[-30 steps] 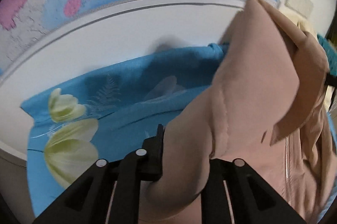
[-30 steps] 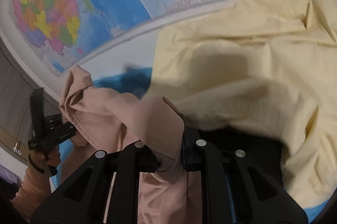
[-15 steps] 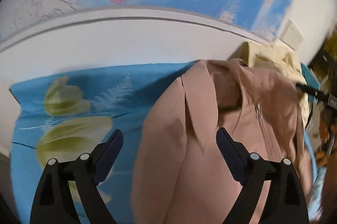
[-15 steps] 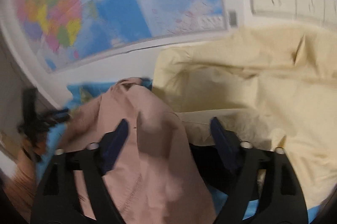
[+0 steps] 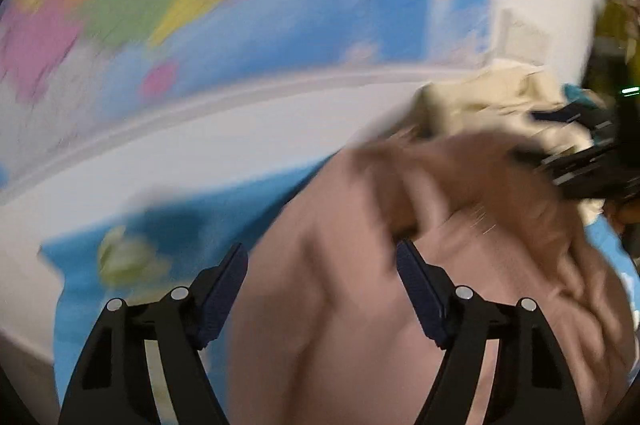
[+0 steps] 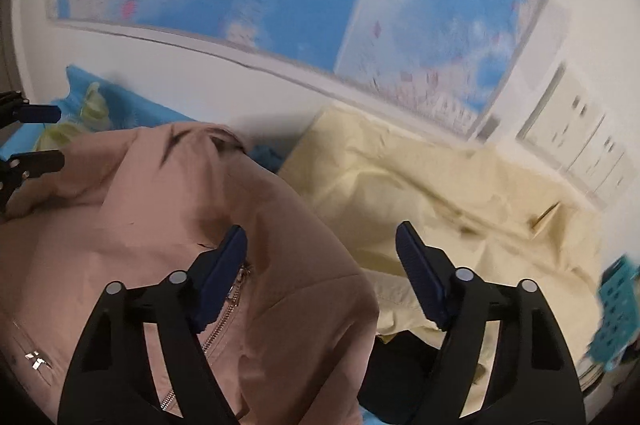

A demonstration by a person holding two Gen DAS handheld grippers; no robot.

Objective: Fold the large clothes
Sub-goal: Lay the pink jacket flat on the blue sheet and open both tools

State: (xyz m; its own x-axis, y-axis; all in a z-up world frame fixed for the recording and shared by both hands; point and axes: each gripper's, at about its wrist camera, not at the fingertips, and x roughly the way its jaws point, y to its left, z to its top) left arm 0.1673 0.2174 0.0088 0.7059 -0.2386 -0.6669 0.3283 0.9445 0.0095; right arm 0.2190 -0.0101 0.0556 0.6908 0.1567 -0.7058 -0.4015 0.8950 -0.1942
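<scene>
We hold our left gripper (image 5: 322, 261) and right gripper (image 6: 320, 245) tilted downward, jaws apart and gripping nothing; both sets have just narrowed a little after springing wide.

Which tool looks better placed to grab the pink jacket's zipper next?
Probably the right tool: the pink jacket zipper lies right under its finger. Both tools are open, having just narrowed slightly; the left tool view is blurred, no zipper visible.

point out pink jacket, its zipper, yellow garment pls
pink jacket (image 6: 168, 209): right wrist view, upper body of the fabric.
zipper (image 6: 224, 321): right wrist view, metal teeth below the pull.
yellow garment (image 6: 420, 193): right wrist view, middle of the crumpled cloth.
</scene>
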